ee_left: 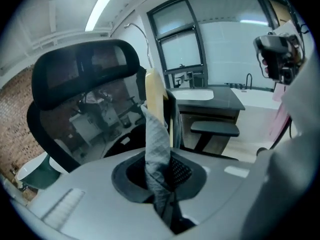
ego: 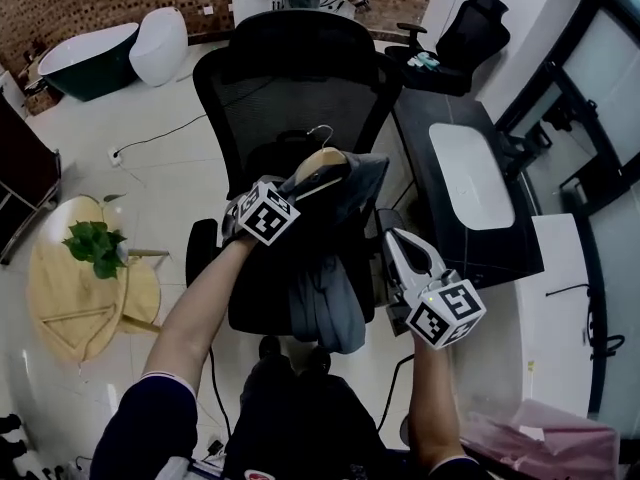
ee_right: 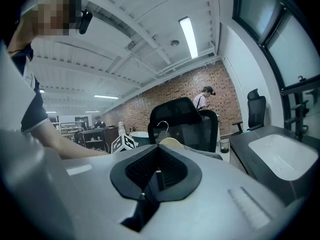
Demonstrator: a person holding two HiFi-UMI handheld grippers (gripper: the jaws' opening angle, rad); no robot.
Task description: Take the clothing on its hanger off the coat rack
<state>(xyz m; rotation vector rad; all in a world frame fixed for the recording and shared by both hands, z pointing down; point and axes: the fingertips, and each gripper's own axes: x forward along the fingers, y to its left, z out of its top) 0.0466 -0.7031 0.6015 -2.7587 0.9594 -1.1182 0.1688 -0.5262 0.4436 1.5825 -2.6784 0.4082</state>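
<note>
A wooden hanger [ego: 325,161] with a metal hook [ego: 322,128] carries grey clothing [ego: 330,293] that droops in front of a black office chair [ego: 290,68]. My left gripper [ego: 300,183] is shut on the hanger's shoulder, through the grey cloth. In the left gripper view the fabric [ee_left: 156,149] is pinched between the jaws and the pale wood [ee_left: 154,91] rises above it. My right gripper [ego: 390,226] hangs to the right of the clothing, apart from it. Its jaws [ee_right: 156,173] are shut with nothing between them, and the hanger [ee_right: 171,143] shows beyond them.
A dark counter with a white basin [ego: 470,173] runs along the right. A second black chair [ego: 470,28] stands at the back right. A round wooden table [ego: 60,308] with a plant [ego: 95,243] is at the left, and a pink bag [ego: 545,438] at the lower right.
</note>
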